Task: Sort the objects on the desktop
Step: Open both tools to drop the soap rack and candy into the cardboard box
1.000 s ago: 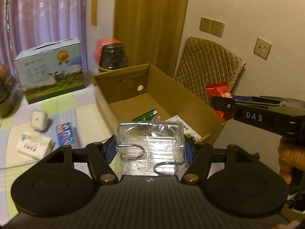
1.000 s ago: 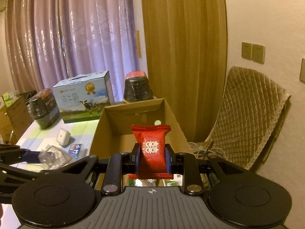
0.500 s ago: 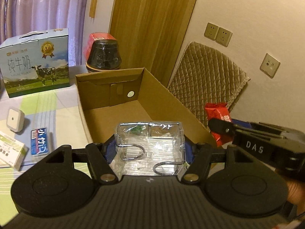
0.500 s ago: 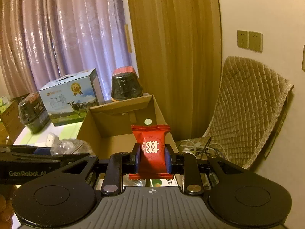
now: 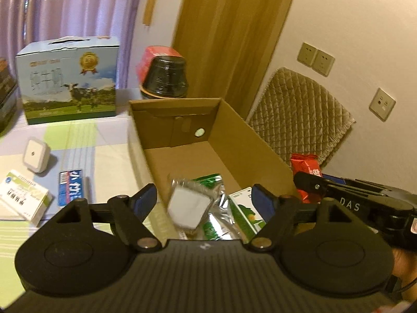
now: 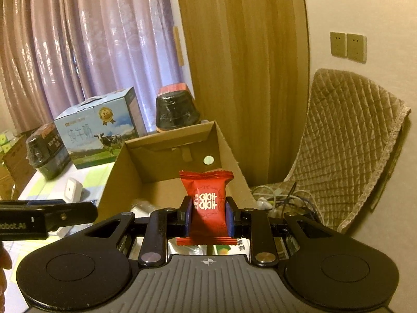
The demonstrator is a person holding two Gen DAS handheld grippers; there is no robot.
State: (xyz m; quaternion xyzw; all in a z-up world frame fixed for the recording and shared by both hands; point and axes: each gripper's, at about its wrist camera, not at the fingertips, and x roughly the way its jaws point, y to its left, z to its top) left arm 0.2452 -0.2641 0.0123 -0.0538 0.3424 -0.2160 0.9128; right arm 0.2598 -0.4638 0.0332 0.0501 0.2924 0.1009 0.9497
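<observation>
My left gripper stands open over the near end of the open cardboard box. A clear plastic pack, blurred, sits loose between and below the fingers, above green packets and a green-and-white carton inside the box. My right gripper is shut on a red candy packet, held upright by the box's right wall. In the left wrist view the right gripper and its red packet show just outside that wall.
On the checked tablecloth left of the box lie a white square plug, a blue pack and a white-green medicine box. A milk gift box and a black jar stand behind. A quilted chair with cables is right.
My left gripper has opened and let go of the clear plastic pack, which drops toward the box. The right gripper still holds the red packet and sits a little closer to the box.
</observation>
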